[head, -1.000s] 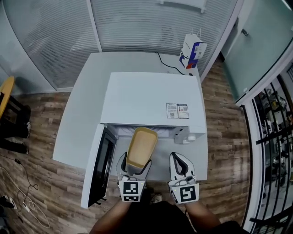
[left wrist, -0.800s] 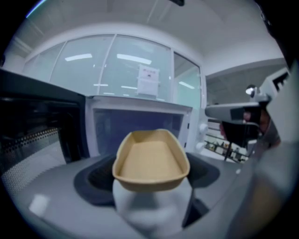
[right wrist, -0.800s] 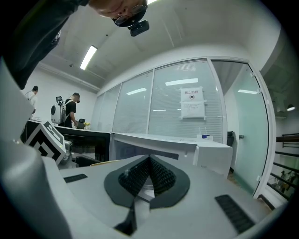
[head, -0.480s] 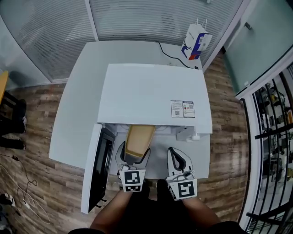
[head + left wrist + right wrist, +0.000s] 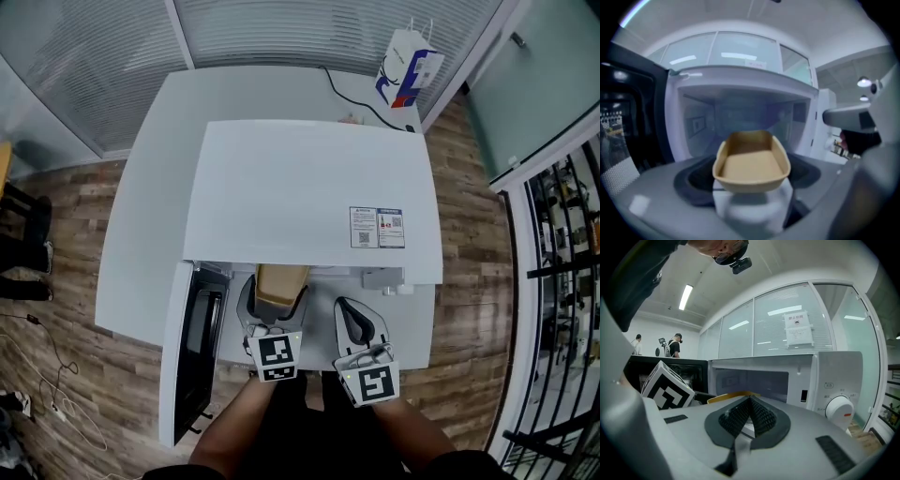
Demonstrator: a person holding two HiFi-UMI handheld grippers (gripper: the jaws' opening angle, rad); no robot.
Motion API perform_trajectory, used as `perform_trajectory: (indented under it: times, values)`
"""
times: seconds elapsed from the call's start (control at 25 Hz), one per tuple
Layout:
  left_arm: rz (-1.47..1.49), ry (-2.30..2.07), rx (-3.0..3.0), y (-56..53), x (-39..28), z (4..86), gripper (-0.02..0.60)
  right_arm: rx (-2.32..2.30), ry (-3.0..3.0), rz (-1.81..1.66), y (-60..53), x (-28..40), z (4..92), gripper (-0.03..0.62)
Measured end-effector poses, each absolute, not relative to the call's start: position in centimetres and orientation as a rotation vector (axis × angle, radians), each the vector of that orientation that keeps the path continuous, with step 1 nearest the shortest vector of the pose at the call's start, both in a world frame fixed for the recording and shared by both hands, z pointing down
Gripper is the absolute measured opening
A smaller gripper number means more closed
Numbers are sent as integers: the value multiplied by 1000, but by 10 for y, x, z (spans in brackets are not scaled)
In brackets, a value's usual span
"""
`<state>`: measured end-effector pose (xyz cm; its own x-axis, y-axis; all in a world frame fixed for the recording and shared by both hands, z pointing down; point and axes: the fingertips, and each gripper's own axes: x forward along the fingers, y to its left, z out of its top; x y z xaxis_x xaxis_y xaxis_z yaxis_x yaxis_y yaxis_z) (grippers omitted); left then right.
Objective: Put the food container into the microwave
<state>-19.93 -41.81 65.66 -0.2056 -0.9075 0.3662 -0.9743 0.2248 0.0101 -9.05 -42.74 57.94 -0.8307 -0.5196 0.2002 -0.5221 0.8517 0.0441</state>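
Note:
A tan, empty food container [image 5: 278, 283] is held level by my left gripper [image 5: 272, 313], which is shut on its near end. In the left gripper view the container [image 5: 751, 161] sits right at the open cavity of the white microwave [image 5: 740, 112], its far end crossing the opening. The microwave [image 5: 309, 192] fills the middle of the head view, its door [image 5: 187, 352] swung open to the left. My right gripper [image 5: 356, 328] hovers to the right of the container, in front of the control panel, jaws shut and empty. The right gripper view shows the microwave's dial [image 5: 838, 411].
The microwave stands on a white table [image 5: 150, 187]. A blue and white paper bag [image 5: 405, 67] sits at the table's far right corner beside the power cord [image 5: 352, 98]. Glass walls lie behind. People stand far off in the right gripper view.
The left gripper has carried the container forward, so more of it is now under the microwave's top edge. Both grippers and the head camera moved closer to the microwave.

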Motion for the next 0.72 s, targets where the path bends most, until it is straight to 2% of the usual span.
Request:
perform_trajectory:
  times: [0.72]
  values:
    - [388, -2280, 1694, -480, -225, 674, 459, 741, -2862, 65, -452, -96, 588, -2]
